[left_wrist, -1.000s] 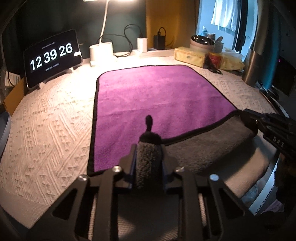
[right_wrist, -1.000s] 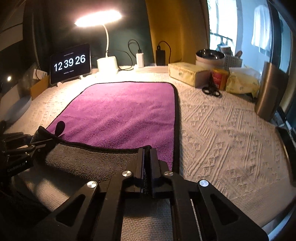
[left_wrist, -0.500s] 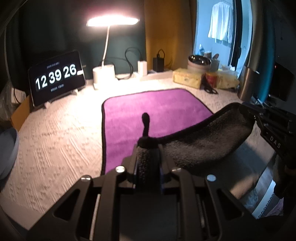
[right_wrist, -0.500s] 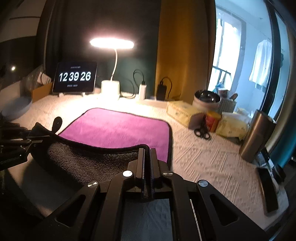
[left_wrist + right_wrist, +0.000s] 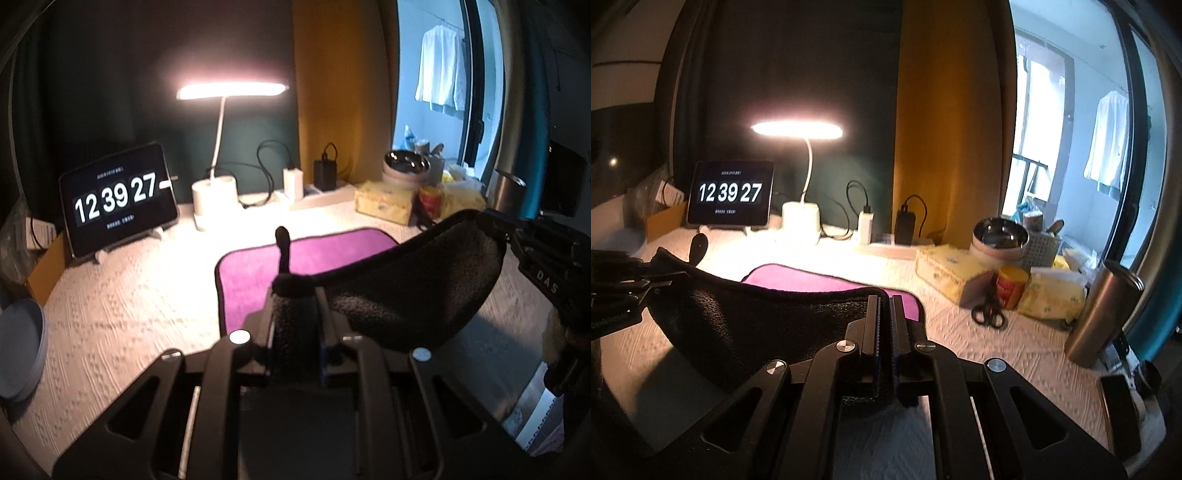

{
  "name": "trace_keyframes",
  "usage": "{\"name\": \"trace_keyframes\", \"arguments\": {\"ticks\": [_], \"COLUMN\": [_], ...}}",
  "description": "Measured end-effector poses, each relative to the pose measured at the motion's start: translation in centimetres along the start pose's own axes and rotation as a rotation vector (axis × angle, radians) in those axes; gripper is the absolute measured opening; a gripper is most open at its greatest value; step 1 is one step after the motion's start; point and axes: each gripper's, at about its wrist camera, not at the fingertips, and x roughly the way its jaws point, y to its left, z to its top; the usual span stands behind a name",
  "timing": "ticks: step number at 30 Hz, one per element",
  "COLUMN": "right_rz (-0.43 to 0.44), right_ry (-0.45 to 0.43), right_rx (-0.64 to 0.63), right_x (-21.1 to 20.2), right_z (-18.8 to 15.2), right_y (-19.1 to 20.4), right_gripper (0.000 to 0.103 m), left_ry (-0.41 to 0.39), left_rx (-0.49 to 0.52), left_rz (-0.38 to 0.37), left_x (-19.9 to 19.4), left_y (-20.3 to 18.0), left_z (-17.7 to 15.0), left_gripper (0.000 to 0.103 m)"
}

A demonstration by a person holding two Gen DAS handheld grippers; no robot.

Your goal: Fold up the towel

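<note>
The towel is purple on top with a dark grey underside and black trim. Its far part (image 5: 255, 266) lies flat on the white textured tablecloth; it also shows in the right wrist view (image 5: 798, 282). My left gripper (image 5: 295, 306) is shut on the towel's near left corner, a small hanging loop sticking up above it. My right gripper (image 5: 884, 314) is shut on the near right corner. The near edge hangs lifted between them, grey underside (image 5: 413, 291) facing me and sagging in an arc.
At the back stand a tablet clock (image 5: 118, 199), a lit desk lamp (image 5: 214, 199), chargers (image 5: 905, 229), a tissue box (image 5: 945, 269), a steel bowl (image 5: 999, 232), scissors (image 5: 988, 314) and a metal tumbler (image 5: 1100, 310). A grey dish (image 5: 18, 350) sits at the left.
Both grippers have risen with the towel's near edge, lifting it off the table. More grey underside hangs in the air and less purple lies flat in view.
</note>
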Motion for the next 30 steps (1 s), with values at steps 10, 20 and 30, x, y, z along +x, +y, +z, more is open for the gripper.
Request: {"name": "trace_keyframes", "arguments": {"ticks": [10, 20, 30], "right_rz": [0.008, 0.012, 0.018], "right_ry": [-0.071, -0.067, -0.017], "right_rx": [0.001, 0.002, 0.026], "right_x": [2.6, 5.7, 11.0], "right_z": [3.0, 3.9, 3.9], "right_y": [-0.9, -1.6, -2.2], "right_gripper": [0.005, 0.005, 0.005], "left_ry": [-0.057, -0.053, 0.011], "left_rx": [0.020, 0.015, -0.031], "left_rz": [0.006, 0.013, 0.026], "left_x": [1.7, 5.0, 11.5], "left_y": [0.6, 1.5, 2.9], "left_z": [3.1, 4.5, 4.6], "left_gripper": [0.017, 0.017, 0.017]}}
